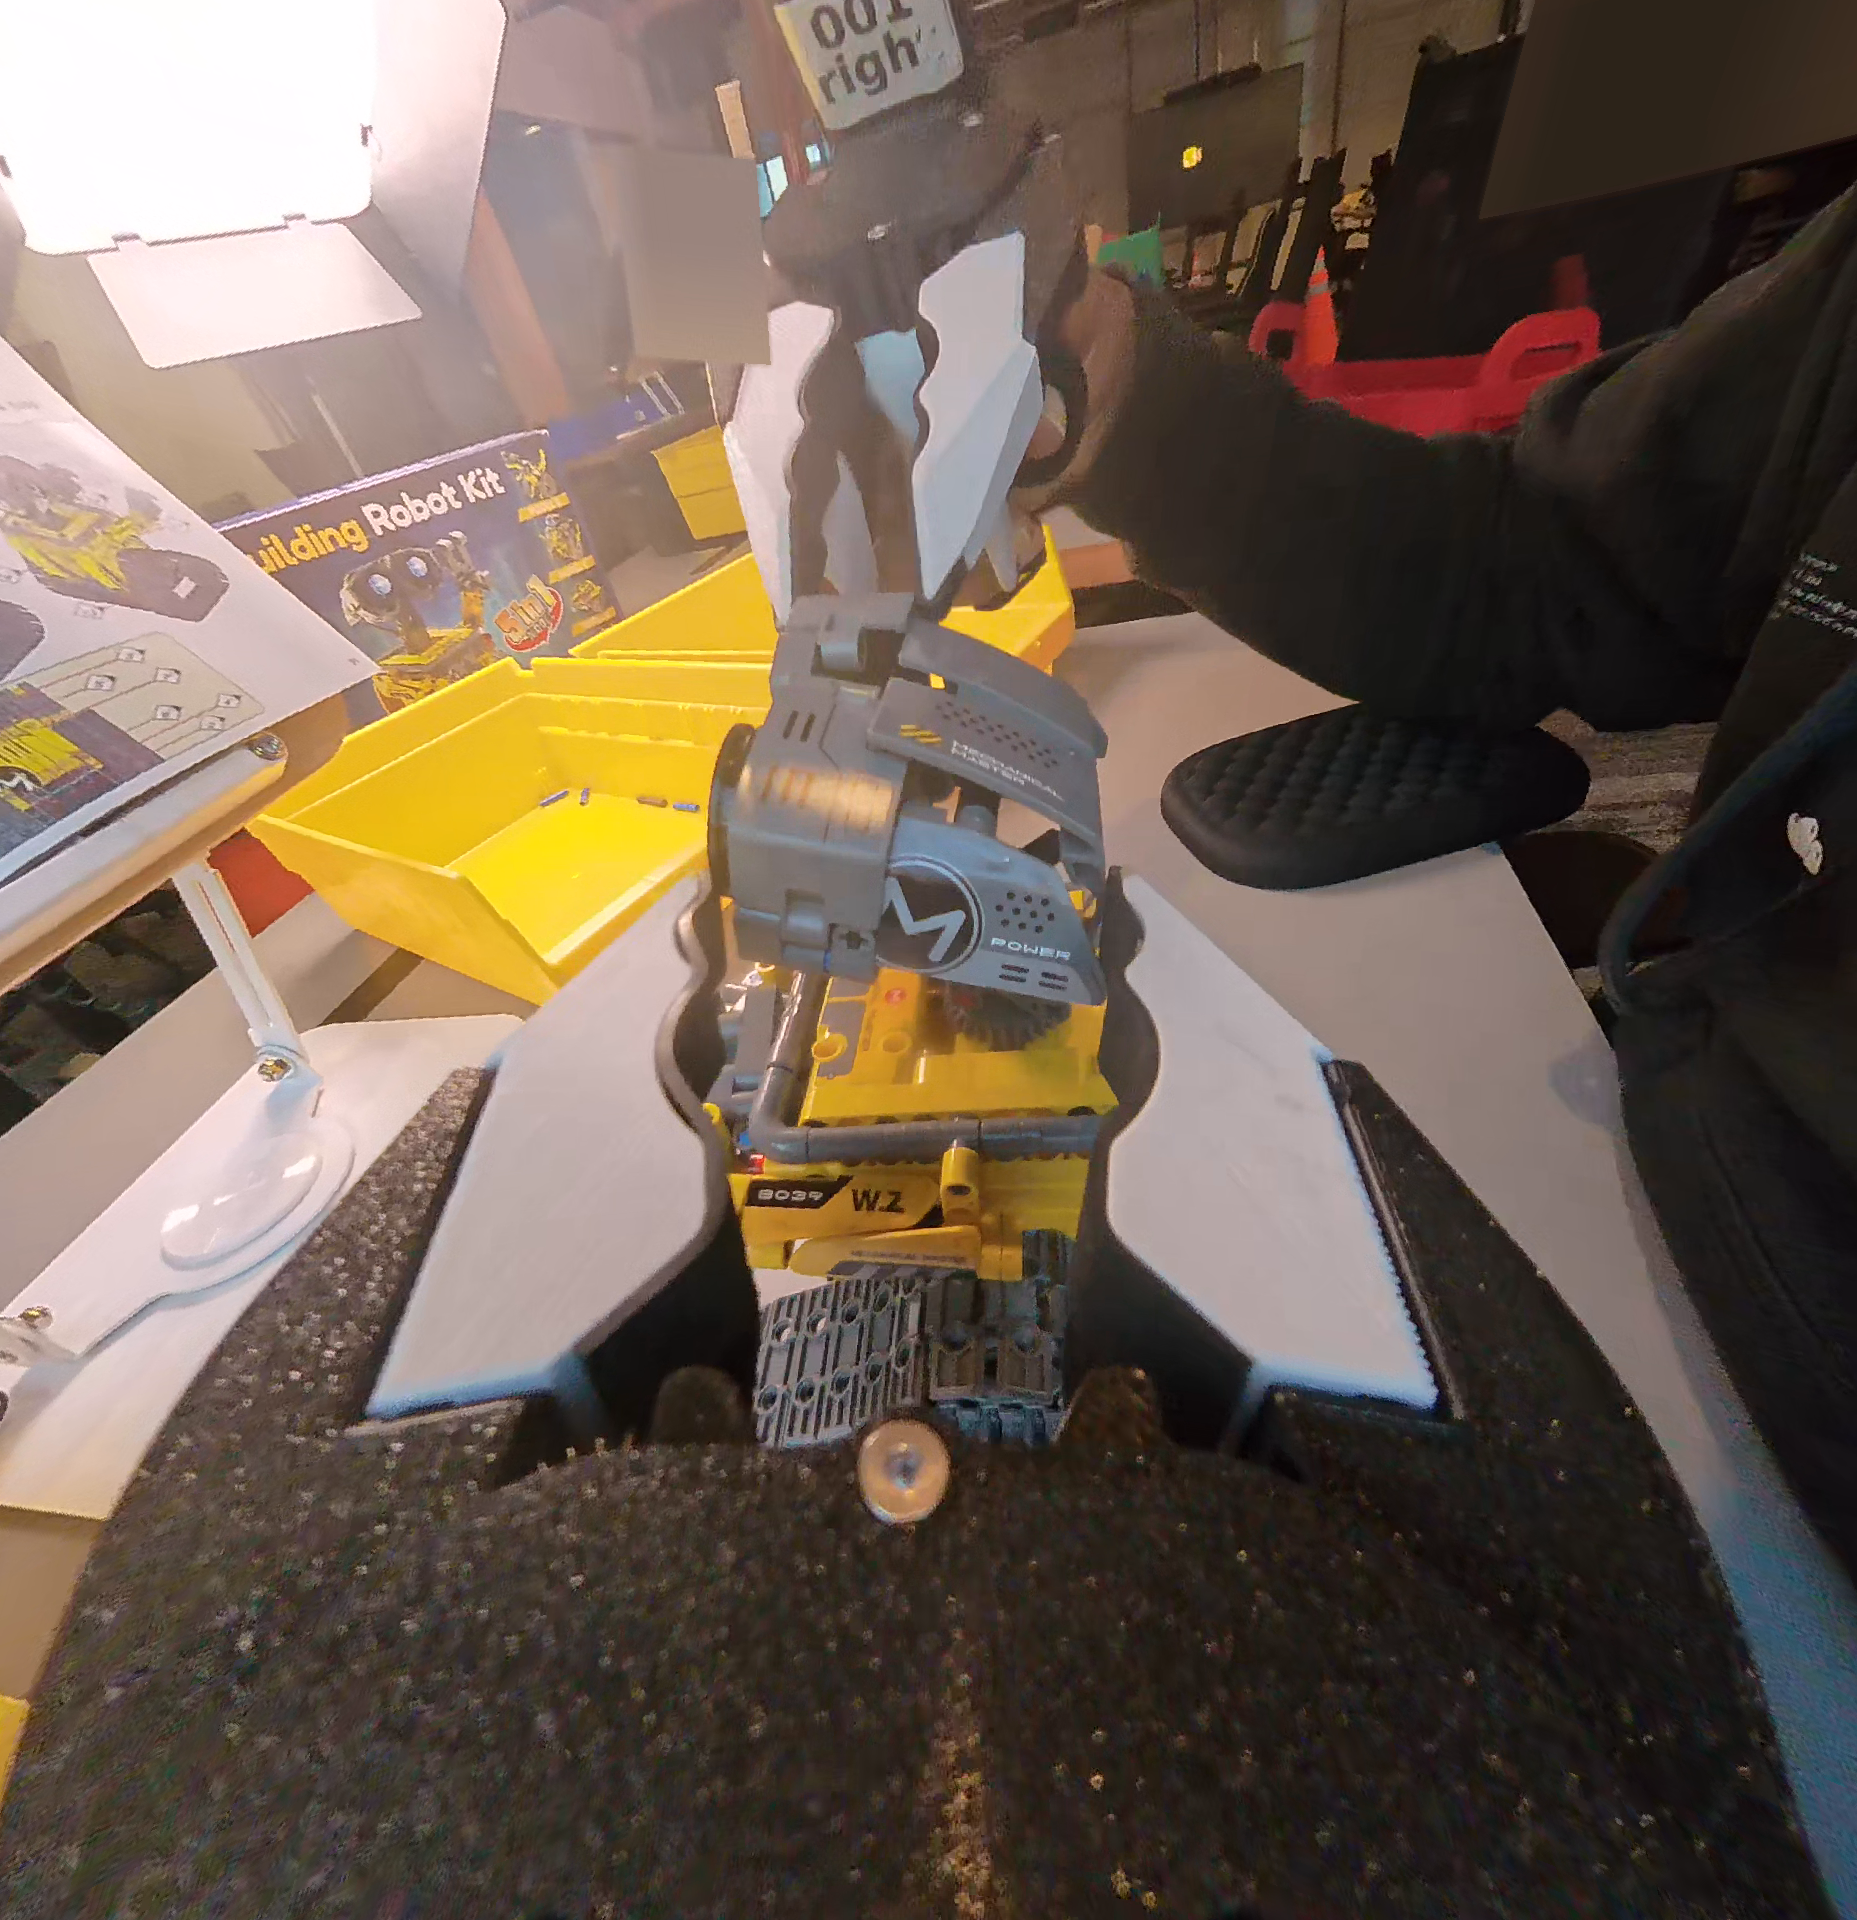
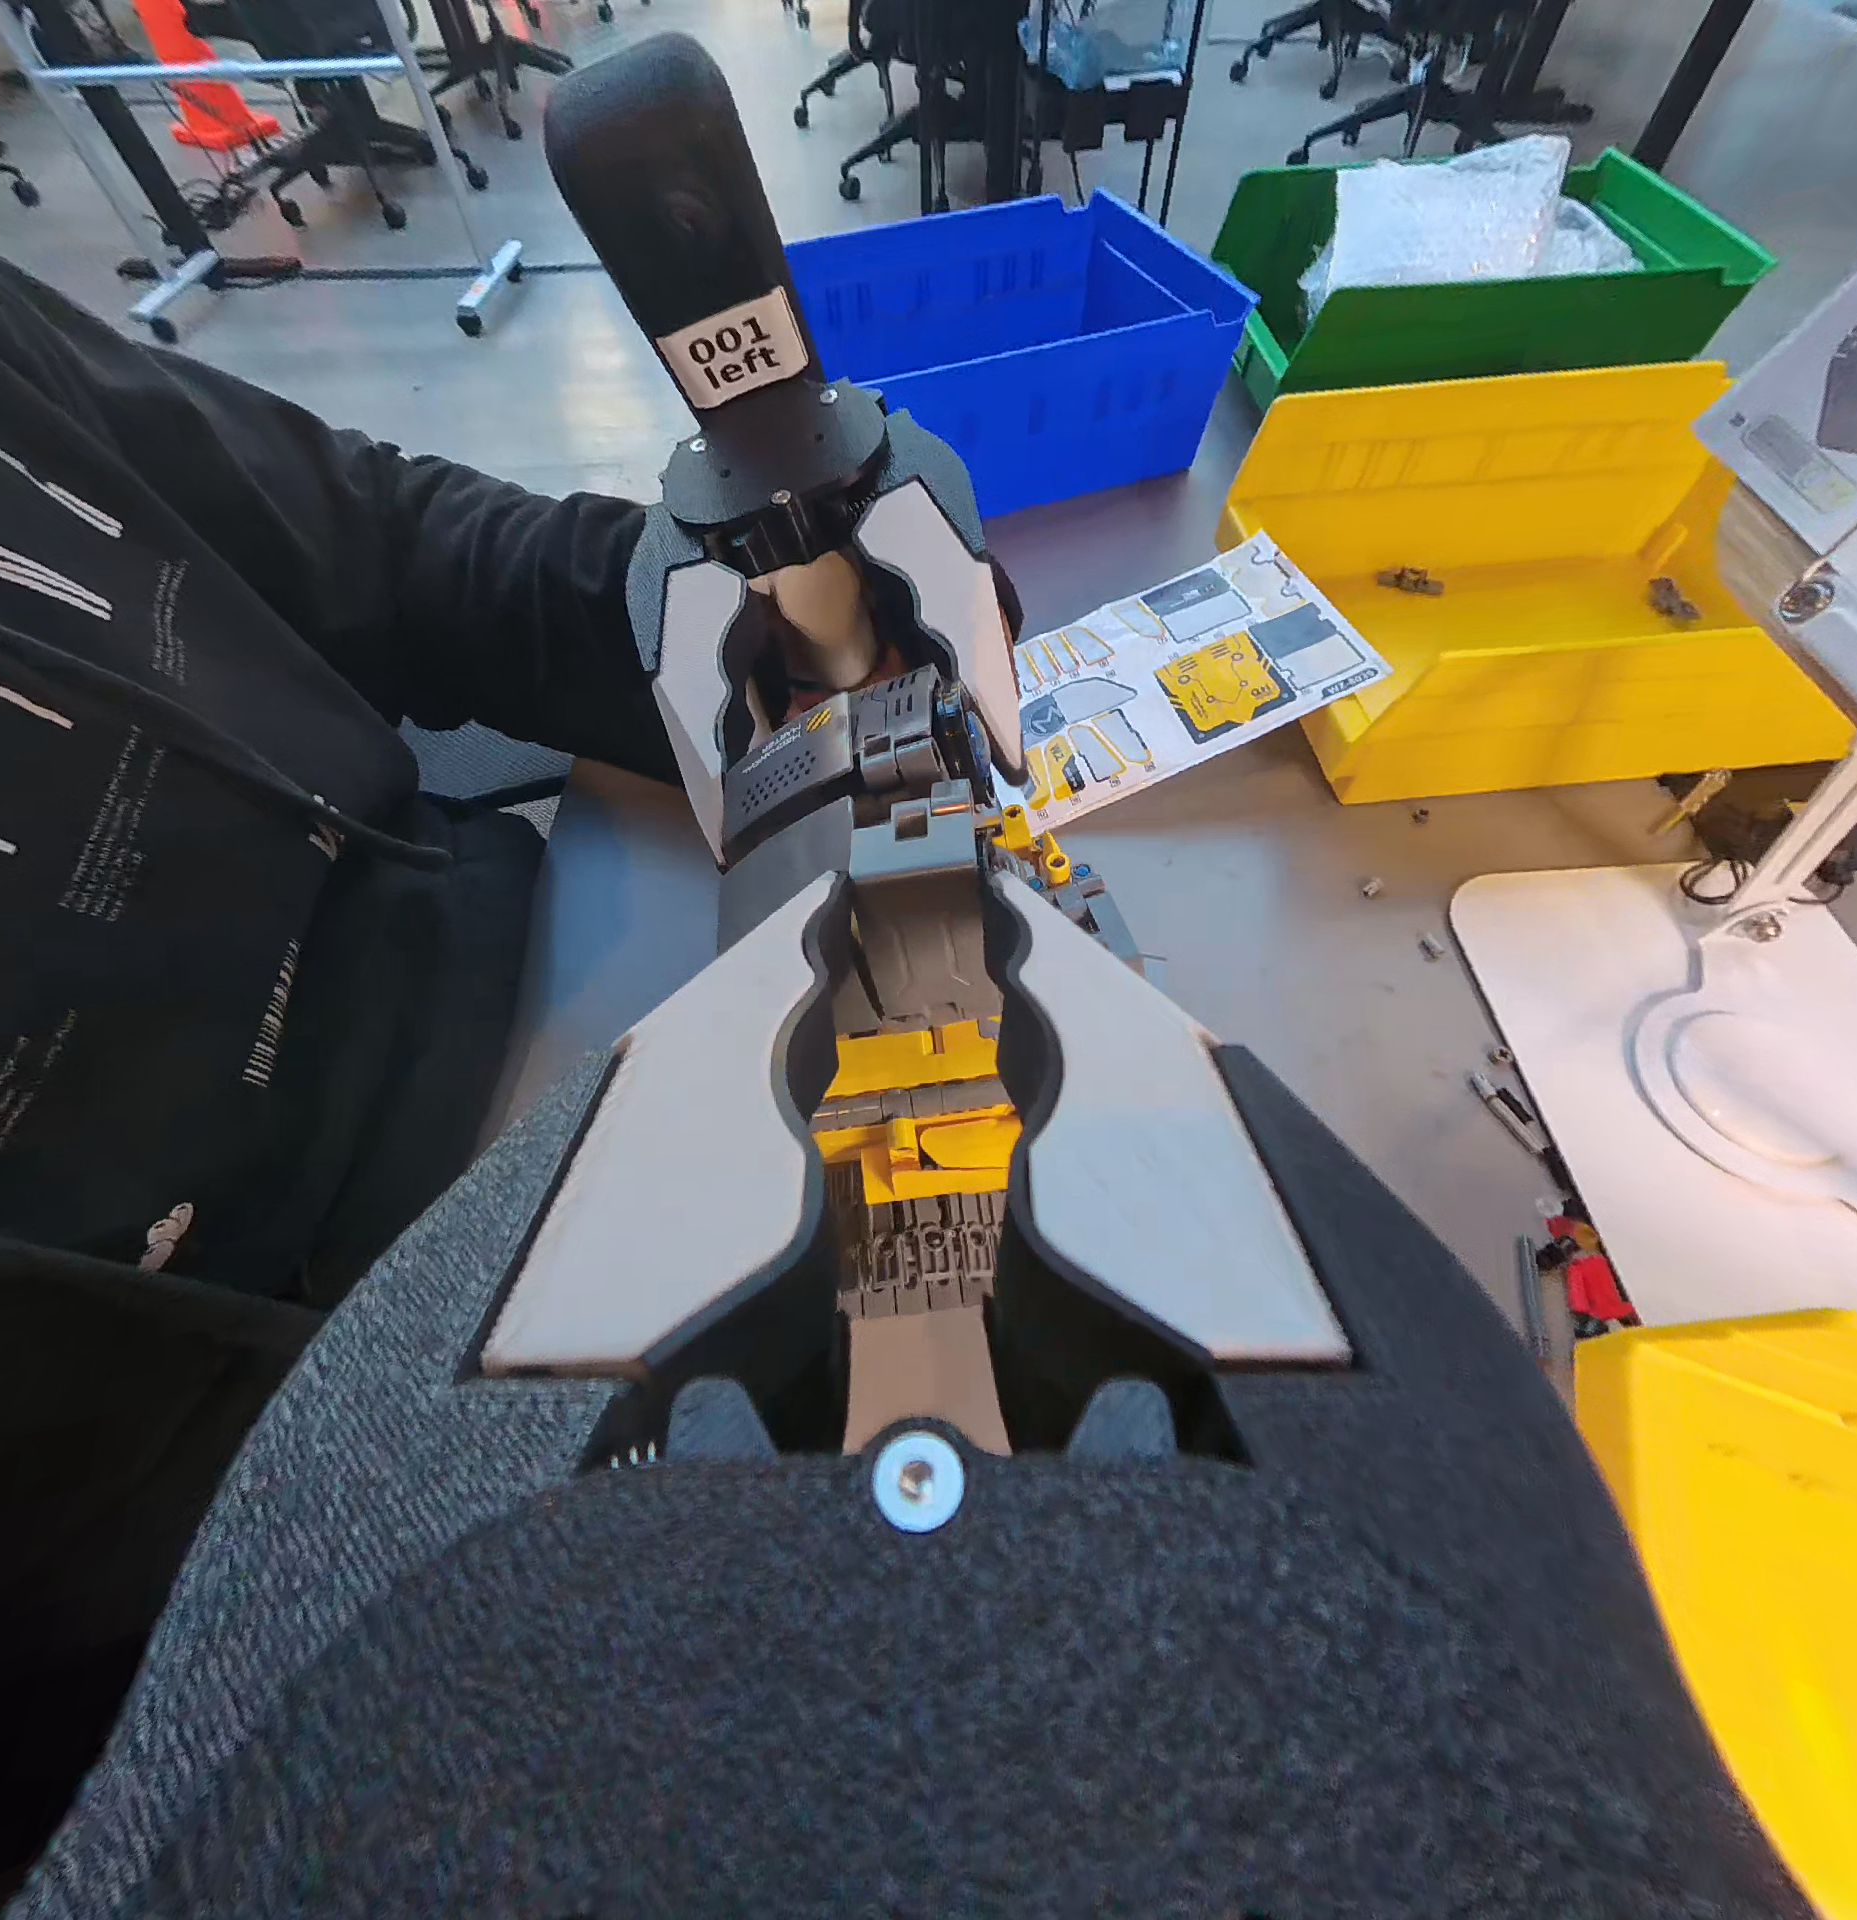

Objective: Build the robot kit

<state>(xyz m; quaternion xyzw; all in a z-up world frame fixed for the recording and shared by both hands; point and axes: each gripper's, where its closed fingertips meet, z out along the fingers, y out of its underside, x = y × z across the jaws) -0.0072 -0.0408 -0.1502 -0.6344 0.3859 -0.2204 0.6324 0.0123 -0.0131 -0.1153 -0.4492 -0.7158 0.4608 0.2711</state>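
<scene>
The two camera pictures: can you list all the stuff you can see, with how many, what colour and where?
Toy robot: one, yellow body, grey head and treads, between both grippers.
Yellow bins: at least three, on the table around the toy.
Blue bin: one, far side of the table.
Green bin: one, beside the blue one, clear plastic wrap inside.
Sticker sheet: one, white with yellow and grey shapes, flat on the table.
Kit box: one, blue, behind the yellow bins.
Instruction page: one, on a white stand.
Small loose parts: several, near the stand's base.
Left gripper: fingers closed on the toy's sides.
Right gripper: fingers closed on the toy's grey head.
</scene>
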